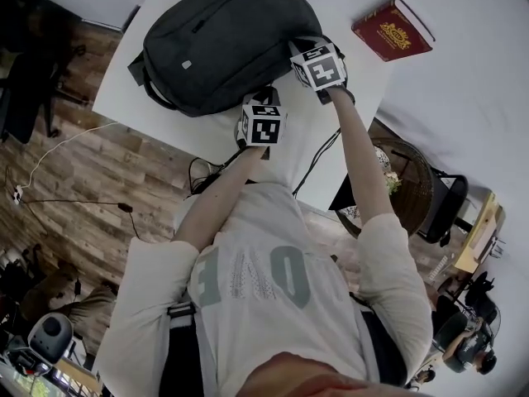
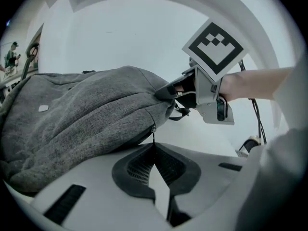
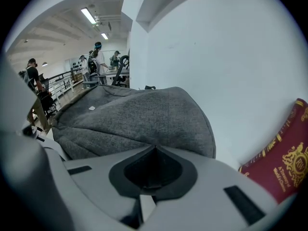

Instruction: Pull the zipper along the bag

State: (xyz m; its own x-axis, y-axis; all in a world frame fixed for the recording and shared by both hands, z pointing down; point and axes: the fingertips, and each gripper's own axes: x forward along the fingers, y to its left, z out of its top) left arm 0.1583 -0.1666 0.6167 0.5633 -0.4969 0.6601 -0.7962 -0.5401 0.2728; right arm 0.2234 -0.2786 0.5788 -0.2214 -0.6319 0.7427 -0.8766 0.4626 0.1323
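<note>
A grey backpack (image 1: 219, 40) lies on the white table (image 1: 463, 98). In the left gripper view its zipper pull (image 2: 153, 134) hangs from the seam of the backpack (image 2: 82, 114) straight into my left gripper (image 2: 154, 146), which is shut on it. My right gripper (image 2: 175, 91) pinches the bag's near end just to the right of that seam. In the right gripper view the right gripper (image 3: 153, 150) is shut against the grey cloth of the backpack (image 3: 134, 114). In the head view the left gripper (image 1: 265, 98) and the right gripper (image 1: 301, 48) both sit at the bag's near right edge.
A red book (image 1: 392, 29) lies on the table to the right of the bag, also beside the right gripper as the red book (image 3: 284, 162). The table's near edge runs just below the grippers. A wicker basket (image 1: 409, 180) and cables sit on the wooden floor.
</note>
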